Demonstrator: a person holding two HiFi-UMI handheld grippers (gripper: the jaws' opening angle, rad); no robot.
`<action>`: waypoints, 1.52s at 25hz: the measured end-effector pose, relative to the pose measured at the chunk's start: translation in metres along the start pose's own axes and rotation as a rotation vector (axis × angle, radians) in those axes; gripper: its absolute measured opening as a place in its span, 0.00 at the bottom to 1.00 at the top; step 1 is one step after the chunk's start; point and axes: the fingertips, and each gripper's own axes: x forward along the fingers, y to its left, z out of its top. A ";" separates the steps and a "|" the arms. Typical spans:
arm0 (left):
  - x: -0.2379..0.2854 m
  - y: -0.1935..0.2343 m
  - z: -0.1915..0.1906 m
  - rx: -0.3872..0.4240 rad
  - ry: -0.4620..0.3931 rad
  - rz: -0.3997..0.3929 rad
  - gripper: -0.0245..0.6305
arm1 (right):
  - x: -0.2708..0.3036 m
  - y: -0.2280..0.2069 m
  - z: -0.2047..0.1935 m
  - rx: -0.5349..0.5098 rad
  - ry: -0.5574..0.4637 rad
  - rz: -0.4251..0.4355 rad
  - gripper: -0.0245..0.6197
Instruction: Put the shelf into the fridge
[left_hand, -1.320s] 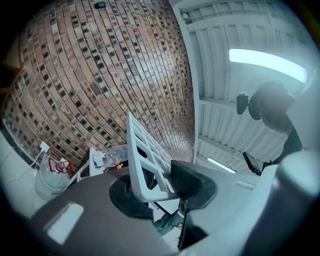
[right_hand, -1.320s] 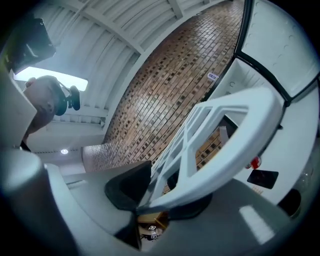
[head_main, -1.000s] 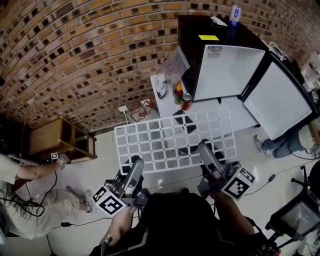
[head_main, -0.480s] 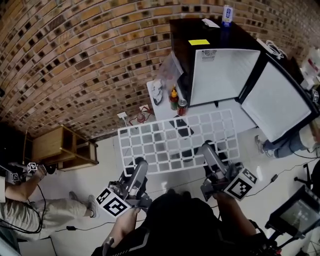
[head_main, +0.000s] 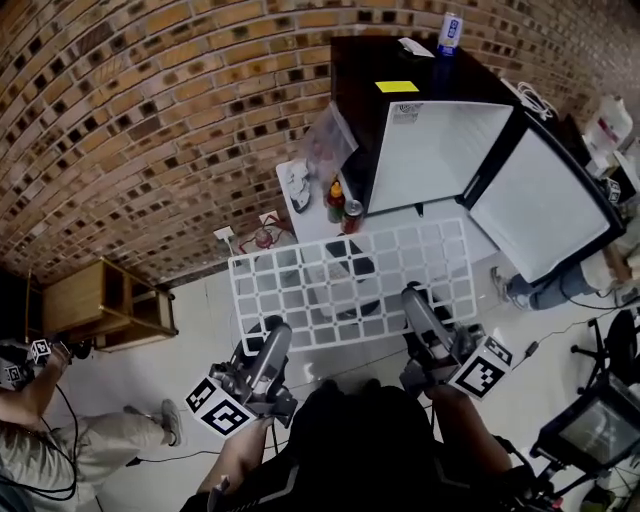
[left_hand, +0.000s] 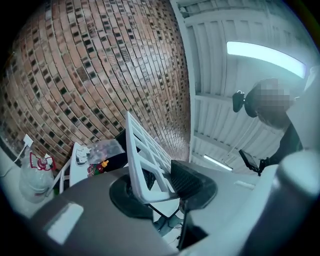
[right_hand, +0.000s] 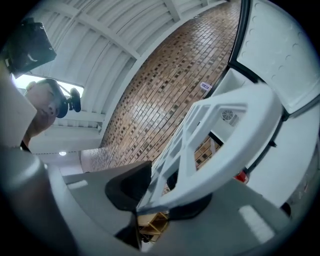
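So both claws are on the white plastic grid shelf (head_main: 350, 280), which hangs in mid-air pretty much dead centre of the head view, roughly flat, long side running left to right. It's not in the fridge yet.

The left gripper (head_main: 274, 330) has the shelf's near edge at its lower left corner. In the left gripper view the jaws are pinching that rim (left_hand: 142, 155), with the dark pads (left_hand: 187, 177) pressed against the plastic on either side and the grid running off toward the brick wall (left_hand: 90, 65).

The right gripper (head_main: 411, 296) grabs the same near edge further right. In the right gripper view the shelf's thick white rim (right_hand: 220, 135) sits between the jaws, which are squeezing in on it, black pad (right_hand: 131, 186) against the plastic.

The black fridge with its white doors swung open (head_main: 440, 150) is in the upper right of the head view, just past the shelf's far edge. A tall blue can (head_main: 450, 32) and a yellow sticky note (head_main: 397, 86) sit on top of it. A small bottle (head_main: 335, 198) and a red can (head_main: 352, 209) stand in the door at its left.

A wooden shelf unit (head_main: 100, 300) sits at the left against the wall, and a person (head_main: 45, 440) is down in the lower left corner.
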 end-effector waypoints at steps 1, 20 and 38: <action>0.002 -0.002 -0.002 -0.002 -0.005 -0.004 0.19 | -0.002 -0.001 0.003 -0.003 0.002 -0.002 0.21; 0.153 -0.062 -0.092 0.029 -0.026 0.003 0.19 | -0.073 -0.110 0.136 -0.023 0.011 0.036 0.21; 0.236 -0.080 -0.142 0.018 -0.001 0.085 0.19 | -0.096 -0.185 0.199 0.054 0.057 0.052 0.21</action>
